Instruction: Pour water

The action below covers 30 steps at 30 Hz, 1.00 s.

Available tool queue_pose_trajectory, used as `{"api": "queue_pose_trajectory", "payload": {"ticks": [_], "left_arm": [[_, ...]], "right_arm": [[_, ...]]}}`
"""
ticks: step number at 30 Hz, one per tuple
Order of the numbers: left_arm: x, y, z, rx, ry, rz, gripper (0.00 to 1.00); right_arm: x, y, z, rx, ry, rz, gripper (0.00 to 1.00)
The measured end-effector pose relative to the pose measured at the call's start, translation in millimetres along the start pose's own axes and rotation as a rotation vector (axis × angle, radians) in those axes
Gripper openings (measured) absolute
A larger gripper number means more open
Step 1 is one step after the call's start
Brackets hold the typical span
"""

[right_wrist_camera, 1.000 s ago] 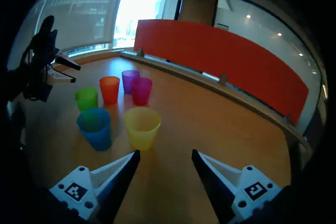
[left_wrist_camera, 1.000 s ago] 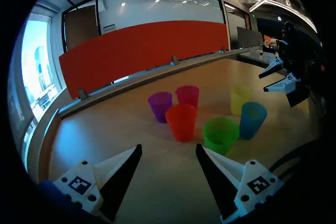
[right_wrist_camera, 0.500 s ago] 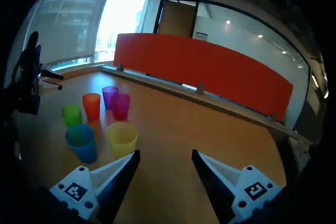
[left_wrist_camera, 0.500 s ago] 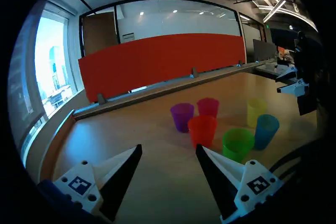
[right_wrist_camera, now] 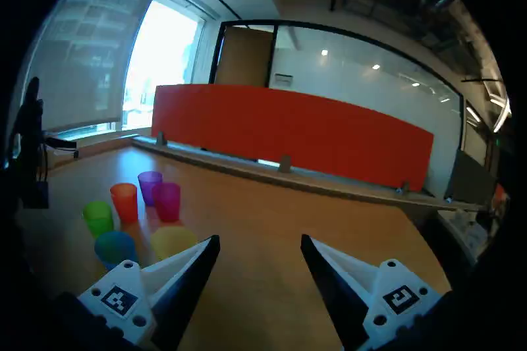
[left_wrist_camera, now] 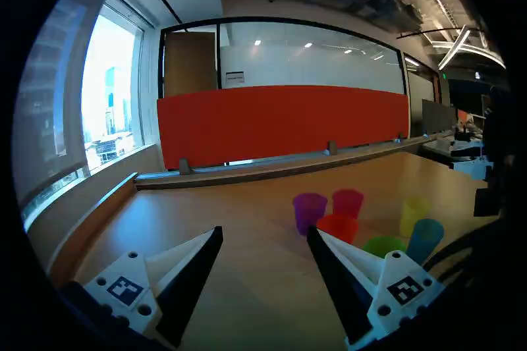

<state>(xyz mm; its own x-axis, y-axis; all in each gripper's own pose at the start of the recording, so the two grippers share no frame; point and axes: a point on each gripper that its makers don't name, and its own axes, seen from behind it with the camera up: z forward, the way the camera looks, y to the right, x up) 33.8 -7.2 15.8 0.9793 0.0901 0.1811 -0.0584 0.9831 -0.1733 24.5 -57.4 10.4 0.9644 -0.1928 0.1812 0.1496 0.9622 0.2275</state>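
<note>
The left tool is hovering above the desk with its two fingers spread wide, released and gripping nothing. Just past its right finger, six plastic cups are standing upright in a close cluster. A purple cup and a magenta cup are sitting side by side at the back, and an orange cup is standing just in front of them, its lower part hidden behind the finger. A green cup and a blue cup are standing nearer, with a yellow cup behind the blue one. The right tool is likewise hanging released over the same desk, fingers apart and empty. In the right gripper view, the cluster is lying off to its left, and the yellow cup is showing partly behind the left finger's tip. I cannot tell whether any cup is holding water. A long red partition is running along the desk's far edge, and a bright window is glowing to the left.
</note>
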Motion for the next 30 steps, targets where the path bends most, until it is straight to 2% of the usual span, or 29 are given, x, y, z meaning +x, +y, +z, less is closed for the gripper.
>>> {"api": "queue_pose_trajectory", "payload": {"ticks": [3, 9, 18, 23, 30], "left_arm": [[1, -0.5, -2.2, 0.007, 0.015, -0.013, 0.95], [15, -5.0, -8.6, 0.029, 0.066, -0.005, 0.95], [24, -0.3, -13.4, 0.037, 0.123, -0.058, 0.95], [30, -0.7, -16.2, 0.046, 0.155, -0.077, 0.95], [28, -2.5, -17.8, 0.075, 0.168, -0.068, 0.95]], "right_arm": [[10, -2, -1.0, -0.021, 0.038, 0.017, 0.95], [19, 3, -3.7, -0.061, 0.075, 0.039, 0.95], [34, 13, -12.5, -0.131, 0.129, 0.047, 0.95], [34, 16, -14.0, -0.155, 0.14, 0.072, 0.95], [44, 17, -15.3, -0.164, 0.162, 0.103, 0.95]]}}
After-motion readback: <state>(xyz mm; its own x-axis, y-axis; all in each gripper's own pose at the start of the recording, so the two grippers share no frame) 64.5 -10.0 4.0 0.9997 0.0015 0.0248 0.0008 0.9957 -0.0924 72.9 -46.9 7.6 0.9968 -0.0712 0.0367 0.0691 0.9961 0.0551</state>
